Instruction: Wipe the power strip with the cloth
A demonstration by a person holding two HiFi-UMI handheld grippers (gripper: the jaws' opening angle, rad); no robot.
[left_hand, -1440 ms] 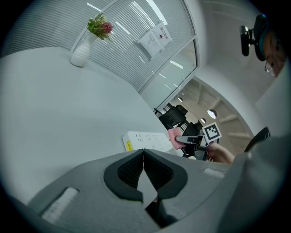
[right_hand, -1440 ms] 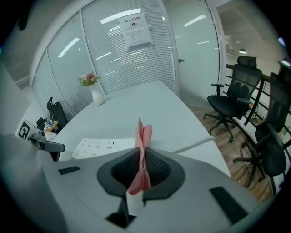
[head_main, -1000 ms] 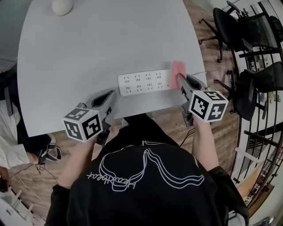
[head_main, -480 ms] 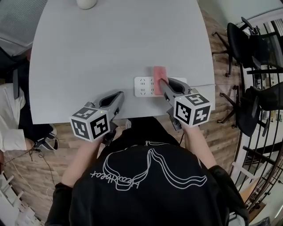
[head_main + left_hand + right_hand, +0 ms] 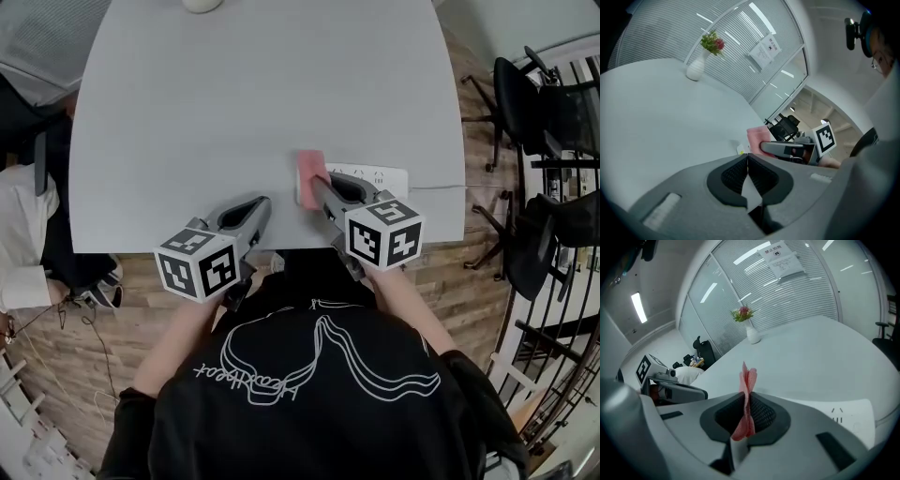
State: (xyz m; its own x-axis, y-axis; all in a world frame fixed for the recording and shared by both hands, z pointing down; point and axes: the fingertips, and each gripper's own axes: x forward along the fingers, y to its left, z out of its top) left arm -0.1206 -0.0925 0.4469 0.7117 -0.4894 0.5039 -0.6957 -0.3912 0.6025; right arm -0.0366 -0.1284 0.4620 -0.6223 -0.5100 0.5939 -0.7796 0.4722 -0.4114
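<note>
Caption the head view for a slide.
The right gripper holds the pink cloth on the power strip's left end; the left gripper, shut and empty, sits by the table edge.

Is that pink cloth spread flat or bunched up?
Bunched up. The right gripper is shut on the cloth, whose pink layers stand pressed together between its jaws.

The worktop [image 5: 234, 112] is pale grey with a rounded edge. It stands on a floor [image 5: 450, 277] of brown wooden planks. Black office chairs [image 5: 548, 94] stand at the right, near a black railing [image 5: 555, 323]. At the worktop's far end is a white vase [image 5: 695, 70] with flowers. Behind it runs a curved glass wall [image 5: 736, 56] with blinds and a paper sheet [image 5: 765, 50] on it. A strip lamp [image 5: 638, 306] shines above.
</note>
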